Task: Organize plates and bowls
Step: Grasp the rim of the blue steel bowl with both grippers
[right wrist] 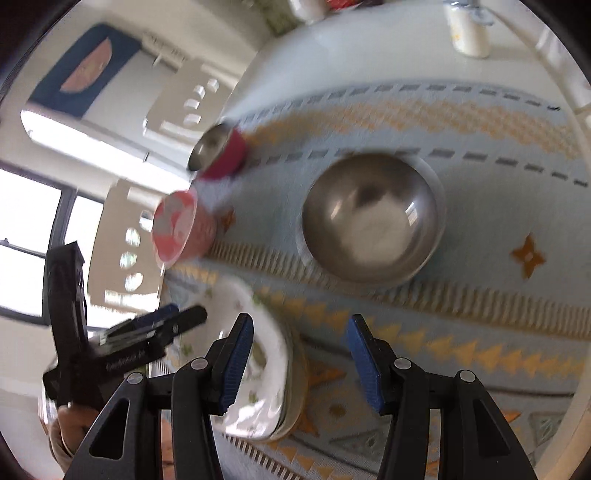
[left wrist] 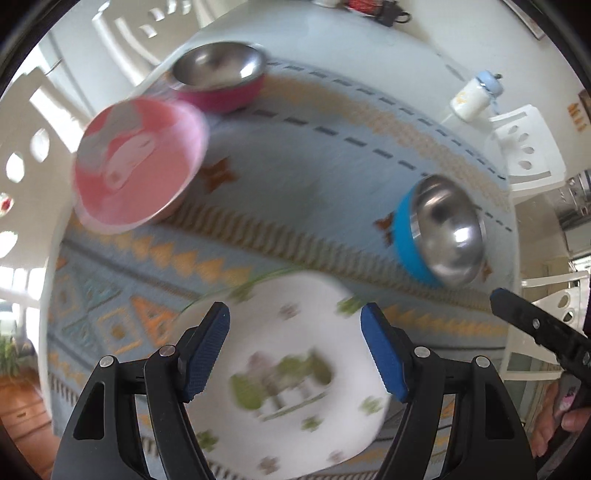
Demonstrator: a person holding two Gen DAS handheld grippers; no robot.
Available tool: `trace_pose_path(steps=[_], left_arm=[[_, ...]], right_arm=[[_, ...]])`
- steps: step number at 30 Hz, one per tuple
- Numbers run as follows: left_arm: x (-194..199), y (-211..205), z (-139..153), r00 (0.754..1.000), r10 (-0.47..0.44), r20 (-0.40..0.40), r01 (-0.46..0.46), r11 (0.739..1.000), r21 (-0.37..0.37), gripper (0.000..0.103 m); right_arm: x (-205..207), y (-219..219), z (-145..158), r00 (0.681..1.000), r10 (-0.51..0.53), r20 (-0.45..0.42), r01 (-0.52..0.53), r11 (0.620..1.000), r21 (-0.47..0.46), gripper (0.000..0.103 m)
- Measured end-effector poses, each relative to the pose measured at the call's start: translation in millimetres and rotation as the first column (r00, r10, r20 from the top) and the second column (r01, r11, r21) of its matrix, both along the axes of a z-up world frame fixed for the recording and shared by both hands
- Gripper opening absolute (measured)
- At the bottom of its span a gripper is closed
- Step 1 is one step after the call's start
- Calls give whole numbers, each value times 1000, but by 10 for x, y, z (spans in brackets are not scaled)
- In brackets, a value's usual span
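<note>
My left gripper is open above a white plate with green print on the patterned cloth. A pink plate lies at the left, a magenta steel bowl behind it, and a blue steel bowl at the right. My right gripper is open and empty; the blue bowl's steel inside lies ahead of it. The white plate is at its left finger, on what looks like another plate. The pink plate and magenta bowl lie further left.
A round white table carries a blue and orange patterned cloth. A white bottle stands at the far side. White chairs ring the table. The other gripper shows at each view's edge.
</note>
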State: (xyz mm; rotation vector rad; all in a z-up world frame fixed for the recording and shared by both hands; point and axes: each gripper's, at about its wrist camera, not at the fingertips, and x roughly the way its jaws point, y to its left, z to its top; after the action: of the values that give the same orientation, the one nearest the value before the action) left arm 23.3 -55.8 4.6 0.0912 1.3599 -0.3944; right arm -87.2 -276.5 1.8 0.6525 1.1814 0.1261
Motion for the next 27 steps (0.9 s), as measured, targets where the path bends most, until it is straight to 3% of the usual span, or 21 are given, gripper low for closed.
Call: trace_pose_path(steps=[8, 19, 22, 27], left_arm=[[188, -656, -147, 997, -74, -18, 73, 997, -25, 72], [296, -998, -453, 997, -63, -52, 63, 998, -8, 70], [307, -1030, -503, 997, -53, -50, 53, 999, -11, 66], [327, -1072, -590, 995, -79, -64, 78, 997, -21, 44]], right_arm=[[138, -583, -199, 993, -112, -45, 111, 994, -20, 52], [443, -859, -686, 989, -84, -125, 89, 995, 40, 52], [511, -848, -776, 987, -69, -144, 72, 997, 20, 52], [567, -828, -828, 986, -77, -150, 77, 997, -3, 52]])
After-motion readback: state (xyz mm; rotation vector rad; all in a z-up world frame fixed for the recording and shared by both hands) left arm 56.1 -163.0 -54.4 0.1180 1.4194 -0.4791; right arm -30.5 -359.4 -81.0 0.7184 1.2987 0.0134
